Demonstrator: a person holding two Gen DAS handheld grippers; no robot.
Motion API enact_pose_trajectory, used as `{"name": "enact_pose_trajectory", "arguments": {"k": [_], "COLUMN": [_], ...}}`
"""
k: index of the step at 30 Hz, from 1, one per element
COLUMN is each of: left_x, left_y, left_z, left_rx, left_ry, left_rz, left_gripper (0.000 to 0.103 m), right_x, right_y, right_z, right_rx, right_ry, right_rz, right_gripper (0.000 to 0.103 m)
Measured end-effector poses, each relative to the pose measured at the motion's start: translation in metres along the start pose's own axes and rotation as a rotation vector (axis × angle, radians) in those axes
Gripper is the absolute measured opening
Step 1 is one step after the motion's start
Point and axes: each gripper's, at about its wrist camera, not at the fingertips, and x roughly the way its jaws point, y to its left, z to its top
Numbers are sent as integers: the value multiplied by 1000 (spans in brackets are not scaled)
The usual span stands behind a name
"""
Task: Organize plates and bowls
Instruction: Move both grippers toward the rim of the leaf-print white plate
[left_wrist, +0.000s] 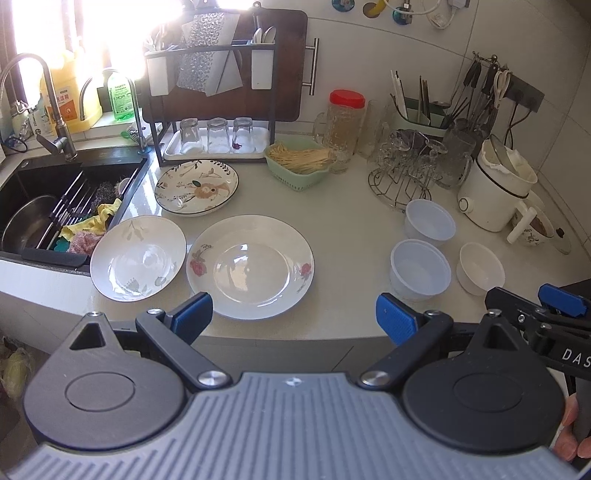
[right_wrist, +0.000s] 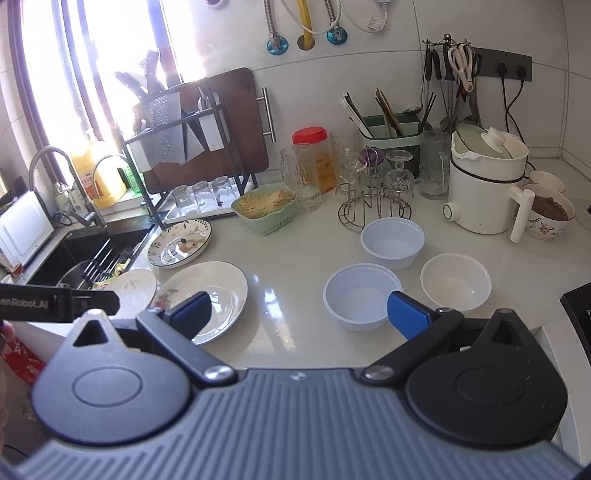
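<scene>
Three plates lie on the white counter: a rose-pattern plate (left_wrist: 250, 266) (right_wrist: 207, 295), a leaf-pattern plate (left_wrist: 137, 257) (right_wrist: 135, 286) to its left by the sink, and a dark-rimmed floral plate (left_wrist: 196, 186) (right_wrist: 180, 243) behind. To the right stand two pale blue plastic bowls (left_wrist: 421, 268) (left_wrist: 429, 222) (right_wrist: 362, 295) (right_wrist: 392, 242) and a white bowl (left_wrist: 480, 268) (right_wrist: 456, 281). My left gripper (left_wrist: 293, 314) is open and empty over the counter's front edge, before the rose plate. My right gripper (right_wrist: 297, 314) is open and empty, before the nearer blue bowl; it also shows in the left wrist view (left_wrist: 535, 310).
A black sink (left_wrist: 55, 206) with rack, cloths and faucet is at left. Behind stand a dish rack with upturned glasses (left_wrist: 218, 134), a green basket (left_wrist: 299, 164), glass jars, a wire glass stand (left_wrist: 402, 177), a white electric pot (left_wrist: 495, 192) and a filled patterned bowl (right_wrist: 550, 214).
</scene>
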Motion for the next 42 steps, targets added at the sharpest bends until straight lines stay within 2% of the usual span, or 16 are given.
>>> {"name": "enact_pose_trajectory", "arguments": {"k": [7,14,23,30,39,42], "left_x": [7,23,32,42,71,77], "left_y": [4,25,50,83,148,162], "left_z": [-17,-33,-29,-12,9,18], "left_rx": [-26,-66,-73,-36,-21,15], "left_ry": [17,28,46,67,100,99], "left_rz": [32,53,99,136,108,93], "left_gripper": [97,97,97,97,97,97], "right_x": [1,13,29,61,89,98], "right_y": [-6,-4,14,52,108,128], "right_z": [-10,-25,-33,-35,-34,-35], "right_rx": [8,34,-25,-41,-41,-33], "right_ry": [9,8,29,40,57,62], "right_rz": [39,72,131,167,197,199], "right_gripper": [103,103,103,103,103,103]}}
